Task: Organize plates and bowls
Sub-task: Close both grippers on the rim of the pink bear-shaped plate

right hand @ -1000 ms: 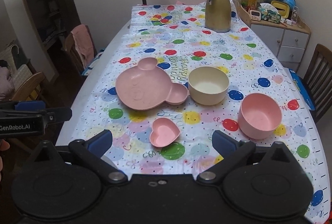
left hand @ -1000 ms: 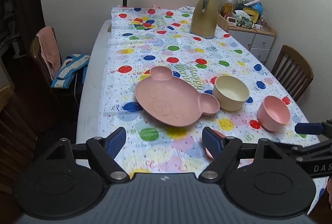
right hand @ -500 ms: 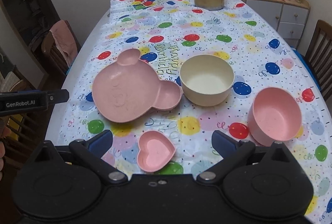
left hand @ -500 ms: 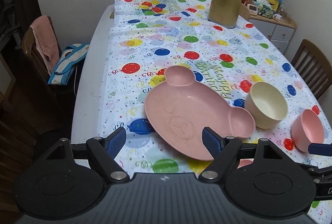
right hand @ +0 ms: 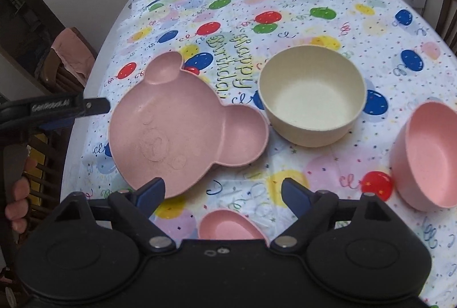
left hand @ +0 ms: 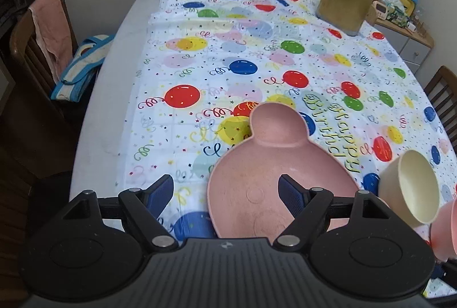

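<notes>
Left tool (left hand: 225, 192) spread, straddling rim of pink bear-shaped plastic plate (left hand: 281, 182) at lower centre. Right tool (right hand: 222, 192) spread above small pink heart-shaped dish (right hand: 228, 226).

The left wrist camera looks from low at the table's near-left edge along the balloon-print tablecloth (left hand: 245, 51) toward the far wall, close over the pink bear-shaped plate (left hand: 274, 182). The right wrist camera looks more steeply down from farther right; both views share that plate (right hand: 182, 125) and the cream round bowl (right hand: 311, 96)
</notes>
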The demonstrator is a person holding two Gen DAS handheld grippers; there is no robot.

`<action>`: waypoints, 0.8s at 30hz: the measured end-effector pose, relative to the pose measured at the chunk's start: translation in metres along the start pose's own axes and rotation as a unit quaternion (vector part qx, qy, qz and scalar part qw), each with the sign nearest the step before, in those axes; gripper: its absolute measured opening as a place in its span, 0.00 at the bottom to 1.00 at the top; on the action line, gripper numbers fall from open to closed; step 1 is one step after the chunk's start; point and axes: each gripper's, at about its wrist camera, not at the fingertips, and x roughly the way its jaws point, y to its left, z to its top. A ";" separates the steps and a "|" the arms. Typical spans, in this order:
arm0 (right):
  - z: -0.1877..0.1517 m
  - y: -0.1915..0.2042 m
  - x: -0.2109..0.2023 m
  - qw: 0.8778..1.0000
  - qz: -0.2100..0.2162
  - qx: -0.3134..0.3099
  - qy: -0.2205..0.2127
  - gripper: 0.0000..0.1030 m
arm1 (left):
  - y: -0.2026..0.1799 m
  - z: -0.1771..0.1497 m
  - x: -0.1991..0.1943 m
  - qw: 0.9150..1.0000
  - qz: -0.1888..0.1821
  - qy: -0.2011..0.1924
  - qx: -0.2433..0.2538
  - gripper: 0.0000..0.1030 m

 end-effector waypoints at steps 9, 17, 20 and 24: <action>0.011 -0.009 0.032 0.997 0.031 0.050 0.040 0.62 | 0.002 0.018 0.046 1.000 -0.003 0.031 -0.003 0.78; 0.016 -0.011 0.046 0.993 0.054 0.083 0.059 0.42 | 0.011 0.025 0.062 0.998 -0.023 0.048 -0.023 0.48; 0.017 -0.013 0.050 0.992 0.056 0.091 0.062 0.36 | 0.011 0.025 0.065 0.998 -0.038 0.055 -0.021 0.35; 0.016 -0.015 0.056 0.989 0.069 0.108 0.073 0.19 | 0.010 0.025 0.064 0.997 -0.045 0.056 -0.016 0.31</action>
